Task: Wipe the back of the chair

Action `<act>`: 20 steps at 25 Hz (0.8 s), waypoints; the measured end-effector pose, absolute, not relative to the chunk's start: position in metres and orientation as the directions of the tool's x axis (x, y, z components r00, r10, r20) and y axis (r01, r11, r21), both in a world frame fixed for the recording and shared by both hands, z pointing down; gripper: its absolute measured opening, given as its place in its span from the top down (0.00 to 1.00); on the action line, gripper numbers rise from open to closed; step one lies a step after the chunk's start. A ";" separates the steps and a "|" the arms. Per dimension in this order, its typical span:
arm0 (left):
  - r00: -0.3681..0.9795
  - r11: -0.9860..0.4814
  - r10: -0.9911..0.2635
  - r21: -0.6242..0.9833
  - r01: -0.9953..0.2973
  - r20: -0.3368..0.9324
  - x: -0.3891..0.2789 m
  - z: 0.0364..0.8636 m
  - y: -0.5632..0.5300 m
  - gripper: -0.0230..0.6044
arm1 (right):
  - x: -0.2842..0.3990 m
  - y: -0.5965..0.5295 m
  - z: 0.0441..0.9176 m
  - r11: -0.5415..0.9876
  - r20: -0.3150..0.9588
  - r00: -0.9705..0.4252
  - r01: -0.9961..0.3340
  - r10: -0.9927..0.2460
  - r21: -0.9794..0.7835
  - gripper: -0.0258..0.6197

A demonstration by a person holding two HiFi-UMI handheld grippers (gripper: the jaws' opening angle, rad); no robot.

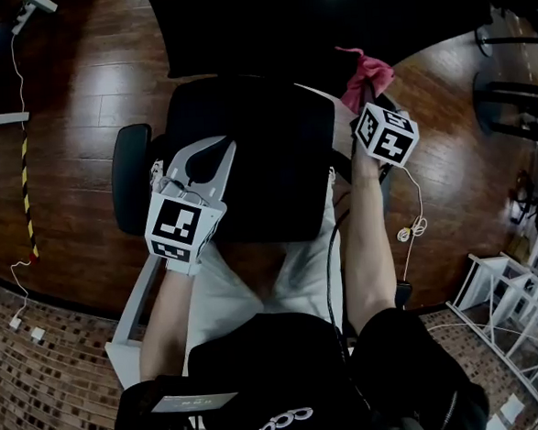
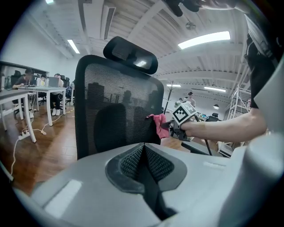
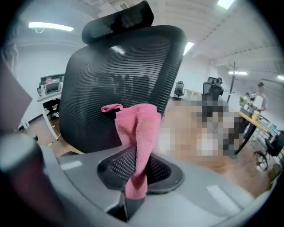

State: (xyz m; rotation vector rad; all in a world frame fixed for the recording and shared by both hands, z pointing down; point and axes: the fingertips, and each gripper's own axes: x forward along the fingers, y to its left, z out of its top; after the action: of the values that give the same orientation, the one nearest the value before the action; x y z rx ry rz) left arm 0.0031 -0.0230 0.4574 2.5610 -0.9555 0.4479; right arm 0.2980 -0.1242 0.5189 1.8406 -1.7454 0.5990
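A black office chair with a mesh back [image 2: 115, 106] and headrest [image 2: 130, 54] stands in front of me; from the head view I look down on its seat [image 1: 256, 164]. My right gripper [image 1: 369, 94] is shut on a pink cloth [image 1: 366, 72], held at the right edge of the chair's back. The cloth [image 3: 137, 128] sticks up from the shut jaws [image 3: 135, 175] just before the mesh back [image 3: 120, 75]. In the left gripper view, the cloth [image 2: 158, 125] touches the back's right side. My left gripper [image 1: 208, 154] hovers over the seat, shut on nothing [image 2: 144, 148].
A black armrest [image 1: 130, 178] juts out left of the seat. Desks with seated people [image 2: 26, 88] stand far left. A cable [image 1: 412, 227] lies on the wood floor at right, near a white rack [image 1: 520, 321]. Yellow-black tape [image 1: 27, 190] runs along the floor at left.
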 end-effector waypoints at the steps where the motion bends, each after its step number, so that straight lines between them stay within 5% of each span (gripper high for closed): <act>1: 0.719 -0.702 -0.557 0.228 -0.675 0.415 0.003 0.458 -0.023 0.98 | 0.308 -0.120 0.517 -0.060 0.640 0.092 -0.996 -0.763 0.072 0.90; 7: 0.719 -0.699 -0.557 0.235 -0.676 0.416 0.005 0.460 -0.025 0.98 | 0.338 -0.102 0.520 -0.146 0.641 0.191 -0.982 -0.743 0.124 0.90; 20: 0.704 -0.683 -0.575 0.230 -0.694 0.417 -0.004 0.459 -0.027 0.98 | 0.177 -0.152 0.561 0.231 0.665 -0.077 -0.962 -0.742 0.146 0.90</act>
State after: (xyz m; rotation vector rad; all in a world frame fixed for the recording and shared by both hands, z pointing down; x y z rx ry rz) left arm -0.0035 -0.0272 0.4588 2.5414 -0.9868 0.4434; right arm 0.1767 -0.1517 0.5608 1.5644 -1.8730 0.4433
